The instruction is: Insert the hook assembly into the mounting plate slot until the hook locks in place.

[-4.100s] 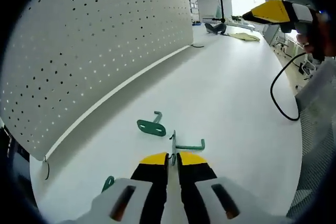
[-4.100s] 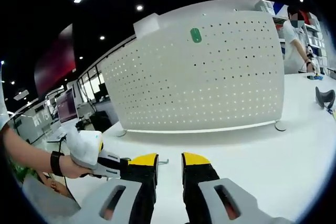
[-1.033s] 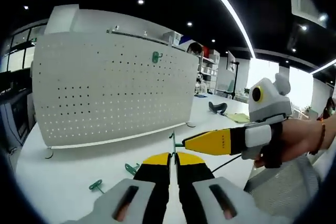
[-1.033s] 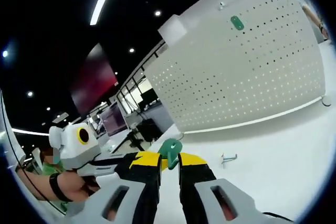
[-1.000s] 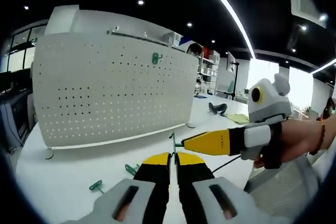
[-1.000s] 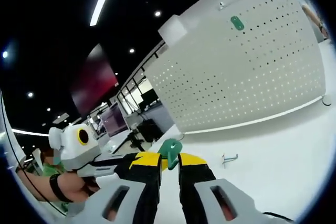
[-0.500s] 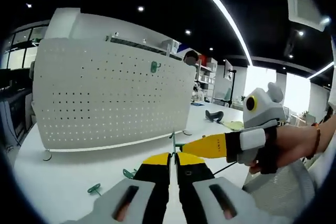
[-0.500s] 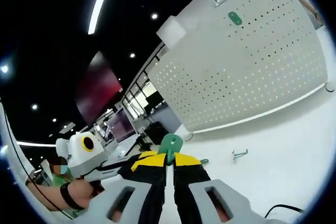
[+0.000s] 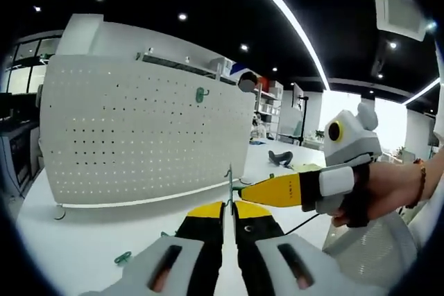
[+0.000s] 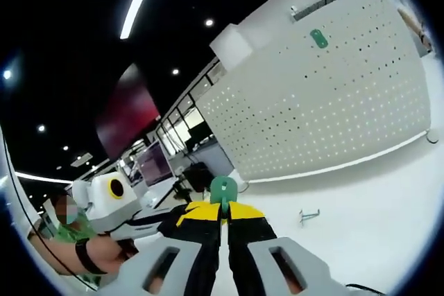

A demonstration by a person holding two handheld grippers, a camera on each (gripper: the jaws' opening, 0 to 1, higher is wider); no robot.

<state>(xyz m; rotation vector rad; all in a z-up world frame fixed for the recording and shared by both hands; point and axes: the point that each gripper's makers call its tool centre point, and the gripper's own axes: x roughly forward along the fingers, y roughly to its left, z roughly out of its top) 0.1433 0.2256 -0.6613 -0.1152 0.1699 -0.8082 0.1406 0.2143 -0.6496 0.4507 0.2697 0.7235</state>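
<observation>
- In the left gripper view, the left hand-held gripper (image 9: 228, 207) was raised off the table (image 9: 83, 230) and aimed roughly level at the white pegboard (image 9: 139, 136). Its yellow-tipped jaws were pinched together on a thin green wire hook (image 9: 229, 184) that stood straight up from between the tips.
- The right hand-held gripper (image 9: 244, 190) came in from the right of that view, lying about horizontal, with its yellow tip right up against the wire hook just above the left jaws. Couldn't tell from this side whether it was actually touching the wire.
- A person's hand (image 9: 378, 188) was wrapped around the right tool's black grip, arm running off to the right.
- In the right gripper view, the right hand-held gripper (image 10: 223, 207) had its jaws closed on a small green plate (image 10: 223, 188), which poked up between the tips with its rounded end on top.
- The left hand-held gripper (image 10: 173, 216) came in from the left of that view with its jaw ends next to the right one's, held by a hand (image 10: 104, 246) with a dark wristband.
- Another green plate (image 10: 319, 38) was already mounted high up on the pegboard (image 10: 326, 102).
- Loose on the table (image 10: 361, 199): a spare wire hook (image 10: 309, 214) in the right gripper view, and a small green piece (image 9: 123, 258) near the left jaws in the left gripper view.
</observation>
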